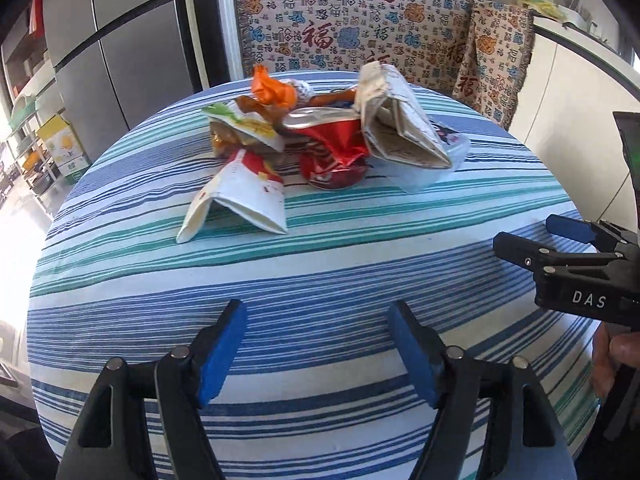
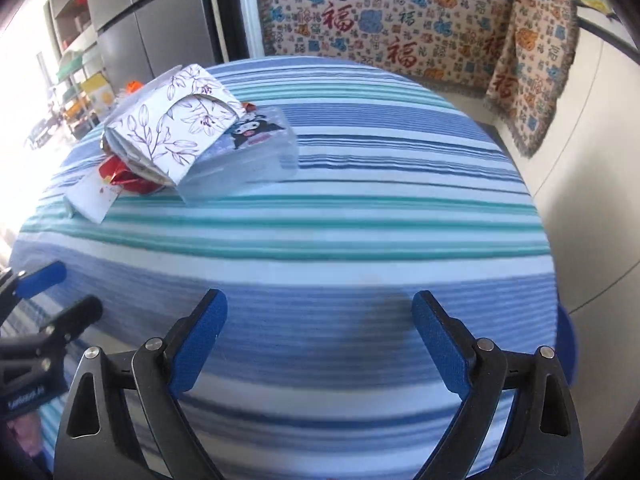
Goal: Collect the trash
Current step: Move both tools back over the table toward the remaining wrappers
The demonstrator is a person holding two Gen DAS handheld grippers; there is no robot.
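Trash pile (image 1: pixel 320 148) lay heaped toward the far side of the striped worktop (image 1: pixel 280 280): crushed red can (image 1: pixel 332 160), folded white cartons, orange wrapper (image 1: pixel 272 88). Left gripper (image 1: pixel 318 344) hung over the near stripes, fingers spread, nothing between them. Right gripper (image 2: pixel 320 332) likewise wide apart and empty, well short of the pile.

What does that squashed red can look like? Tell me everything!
The red can is shiny metal, badly crushed, with a crumpled middle. Its silver top is tilted and its round base rests on the striped tablecloth. It sits in the middle of the trash pile. The folded white carton leans against its right side, and a food wrapper lies close on its left. From the right wrist view only a red sliver peeks out under the carton. No hand-held gripper touches it.
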